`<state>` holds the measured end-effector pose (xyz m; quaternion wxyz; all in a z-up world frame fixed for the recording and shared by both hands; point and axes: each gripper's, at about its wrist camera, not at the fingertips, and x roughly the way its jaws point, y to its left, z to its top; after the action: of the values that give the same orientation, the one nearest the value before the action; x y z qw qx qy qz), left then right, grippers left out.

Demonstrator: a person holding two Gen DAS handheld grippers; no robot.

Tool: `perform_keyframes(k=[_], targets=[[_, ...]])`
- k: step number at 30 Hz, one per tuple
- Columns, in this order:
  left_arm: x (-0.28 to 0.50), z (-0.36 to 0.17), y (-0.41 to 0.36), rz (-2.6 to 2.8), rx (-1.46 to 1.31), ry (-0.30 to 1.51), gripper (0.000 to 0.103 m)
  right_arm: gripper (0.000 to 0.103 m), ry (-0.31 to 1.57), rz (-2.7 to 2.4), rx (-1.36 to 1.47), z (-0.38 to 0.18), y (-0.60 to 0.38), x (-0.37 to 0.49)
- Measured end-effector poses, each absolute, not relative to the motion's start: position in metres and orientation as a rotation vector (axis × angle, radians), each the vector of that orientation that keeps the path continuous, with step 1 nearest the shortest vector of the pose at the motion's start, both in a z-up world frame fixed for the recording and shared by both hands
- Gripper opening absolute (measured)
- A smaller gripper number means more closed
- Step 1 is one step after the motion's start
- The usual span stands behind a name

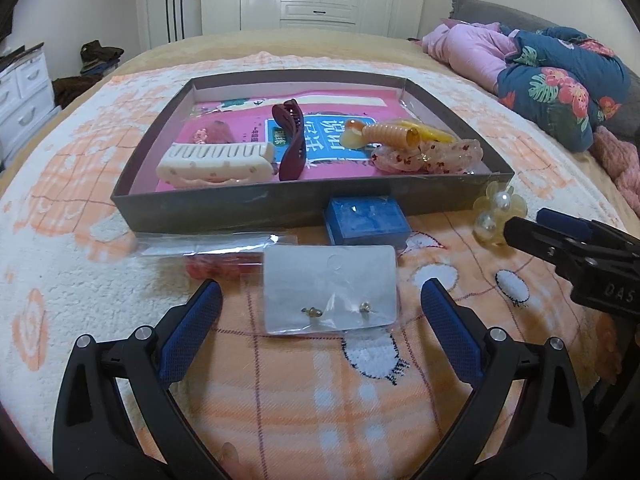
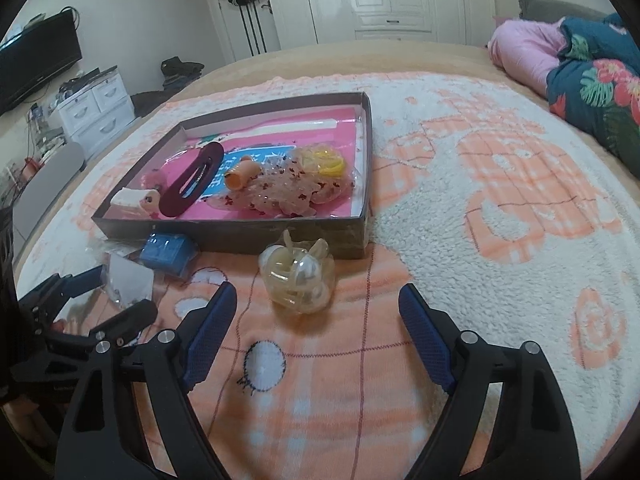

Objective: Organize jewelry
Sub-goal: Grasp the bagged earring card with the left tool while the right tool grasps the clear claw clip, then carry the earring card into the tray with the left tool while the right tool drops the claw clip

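A clear bag with an earring card (image 1: 331,292) lies on the blanket between the fingers of my open left gripper (image 1: 321,298), just ahead of them. A yellow pearl hair clip (image 2: 298,278) lies just ahead of my open right gripper (image 2: 318,306); it also shows in the left wrist view (image 1: 496,216). A dark shallow box (image 1: 256,204) behind them holds a white claw clip (image 1: 216,162), a maroon clip (image 1: 291,144), an orange clip (image 1: 390,134) and a floral scrunchie (image 1: 428,156). A small blue box (image 1: 366,222) leans at the box front.
A clear packet with something red (image 1: 216,258) lies left of the earring card. Folded bedding (image 1: 560,80) is piled at the far right of the bed. White drawers (image 2: 94,108) stand beyond the bed's left side. The right gripper shows in the left wrist view (image 1: 580,244).
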<state>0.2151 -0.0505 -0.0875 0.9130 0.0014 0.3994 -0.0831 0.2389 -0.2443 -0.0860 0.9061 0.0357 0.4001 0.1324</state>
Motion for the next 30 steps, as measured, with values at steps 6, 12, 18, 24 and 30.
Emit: perform_keyframes(k=[6, 12, 18, 24, 30], targets=[[0.22, -0.089, -0.054, -0.163, 0.017, 0.832, 0.091, 0.07, 0.849, 0.281, 0.09, -0.09, -0.241, 0.251], [0.222, -0.092, -0.058, -0.148, 0.033, 0.841, 0.091, 0.056, 0.865, 0.284, 0.088, -0.096, -0.237, 0.26], [0.222, -0.093, -0.06, -0.142, 0.036, 0.841, 0.089, 0.04, 0.855, 0.306, 0.076, -0.096, -0.232, 0.26], [0.222, -0.093, -0.062, -0.142, 0.043, 0.838, 0.068, 0.04, 0.85, 0.316, 0.064, -0.093, -0.231, 0.253], [0.221, -0.089, -0.063, -0.16, 0.047, 0.843, 0.058, 0.04, 0.852, 0.328, 0.066, -0.089, -0.232, 0.246]])
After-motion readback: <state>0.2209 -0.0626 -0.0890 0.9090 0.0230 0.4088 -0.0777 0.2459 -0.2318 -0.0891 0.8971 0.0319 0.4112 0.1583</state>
